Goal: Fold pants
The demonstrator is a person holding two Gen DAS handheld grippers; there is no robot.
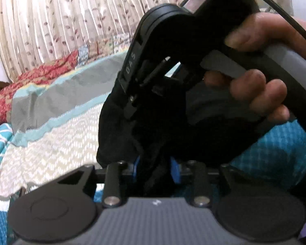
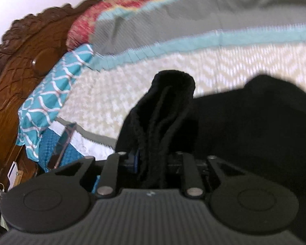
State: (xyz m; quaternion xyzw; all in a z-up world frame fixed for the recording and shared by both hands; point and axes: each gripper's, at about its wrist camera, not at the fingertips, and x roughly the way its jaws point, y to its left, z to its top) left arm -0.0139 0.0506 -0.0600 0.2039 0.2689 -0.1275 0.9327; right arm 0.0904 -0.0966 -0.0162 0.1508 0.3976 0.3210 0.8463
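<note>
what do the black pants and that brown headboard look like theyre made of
Black pants: a soft, matte knit or fleece-like cloth, probably; the bunched edge looks fuzzy and ribbed, with no shine. The blur leaves the exact fabric open.

Brown headboard: it looks like carved wood with a glossy varnish; raised scrollwork along the top edge and light glints on the brown surface suggest that.

Legible markings: one.
In your left wrist view, the white letters "D A S" run lengthwise along the black body of the right gripper [image 1: 132, 106] held in your hand [image 1: 255, 85]. A small pale mark on each camera-side housing is too small to read.
</note>
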